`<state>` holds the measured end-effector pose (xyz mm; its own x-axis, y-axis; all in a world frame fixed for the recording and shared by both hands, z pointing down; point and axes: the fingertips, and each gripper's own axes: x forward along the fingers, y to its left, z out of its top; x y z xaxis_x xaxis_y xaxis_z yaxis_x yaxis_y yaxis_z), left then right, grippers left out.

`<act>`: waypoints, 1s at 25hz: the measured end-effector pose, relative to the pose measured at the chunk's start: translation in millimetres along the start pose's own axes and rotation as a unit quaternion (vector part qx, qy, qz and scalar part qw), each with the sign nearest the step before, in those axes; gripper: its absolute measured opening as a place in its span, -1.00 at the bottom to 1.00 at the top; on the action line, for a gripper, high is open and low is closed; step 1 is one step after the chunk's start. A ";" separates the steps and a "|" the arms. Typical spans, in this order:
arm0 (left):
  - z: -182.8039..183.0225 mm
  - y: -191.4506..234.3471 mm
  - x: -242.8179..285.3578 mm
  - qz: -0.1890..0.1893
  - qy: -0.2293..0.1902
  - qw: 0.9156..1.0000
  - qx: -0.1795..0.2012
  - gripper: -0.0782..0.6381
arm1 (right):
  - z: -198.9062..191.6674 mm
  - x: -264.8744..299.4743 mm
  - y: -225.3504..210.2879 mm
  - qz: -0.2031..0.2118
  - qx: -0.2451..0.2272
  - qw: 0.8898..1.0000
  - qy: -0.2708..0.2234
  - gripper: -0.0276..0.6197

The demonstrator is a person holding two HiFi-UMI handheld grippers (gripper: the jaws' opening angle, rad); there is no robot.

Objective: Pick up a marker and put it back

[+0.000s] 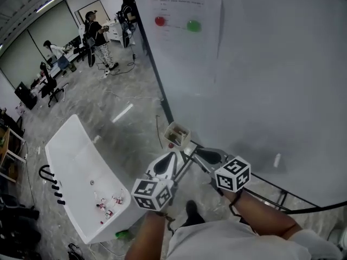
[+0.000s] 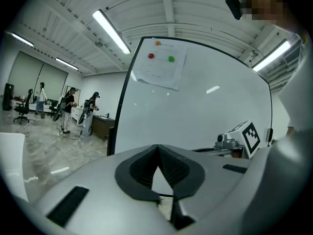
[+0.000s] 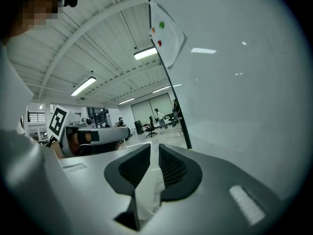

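no marker shows plainly. the likeliest home for one is the small open box hung at the bottom edge of the whiteboard, near its left corner. a red bit at the box's lower side may be a cap, but it is too small to tell.

the left gripper hangs just below the whiteboard's bottom edge, close under that box, its jaws closed tip to tip on nothing. the right gripper sits beside it, a little further along the same edge, its jaws parted by only a thin slit and likewise empty.

neither is set to take a marker, so the step in hand looks like the reach. to do it well, i would spread one pair of jaws wide before going in and enter the box through its open top. the pads should lie across the marker's barrel rather than its cap, and close only once the barrel sits fully between them. the other gripper is best held off the whiteboard.
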<state>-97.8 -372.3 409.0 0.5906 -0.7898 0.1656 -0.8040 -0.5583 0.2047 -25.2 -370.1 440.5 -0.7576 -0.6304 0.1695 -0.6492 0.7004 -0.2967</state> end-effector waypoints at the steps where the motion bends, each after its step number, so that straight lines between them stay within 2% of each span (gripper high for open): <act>1: -2.8 12.3 9.5 -0.005 0.004 1.000 -0.004 -0.77 | -2.2 13.2 -10.4 -0.008 0.006 1.000 0.004 -0.81; 11: -69.9 112.8 81.0 -0.037 0.068 0.995 -0.059 -0.77 | -69.2 126.6 -103.2 -0.066 0.081 0.992 0.069 -0.62; 17: -106.5 146.6 97.6 -0.047 0.103 0.990 -0.078 -0.77 | -94.1 164.8 -142.2 -0.113 0.091 0.985 0.090 -0.61; 23: -118.6 164.1 102.8 -0.053 0.114 0.988 -0.086 -0.77 | -104.5 179.7 -156.9 -0.133 0.108 0.981 0.094 -0.61; 25: -118.5 166.8 102.8 -0.054 0.113 0.988 -0.086 -0.77 | -103.5 180.0 -159.6 -0.143 0.102 0.980 0.093 -0.68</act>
<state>-163.0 -516.5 574.5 0.6887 -0.6400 0.3408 -0.7230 -0.5701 0.3903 -65.1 -560.7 615.6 -0.5580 -0.7059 0.4363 -0.8243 0.4108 -0.3895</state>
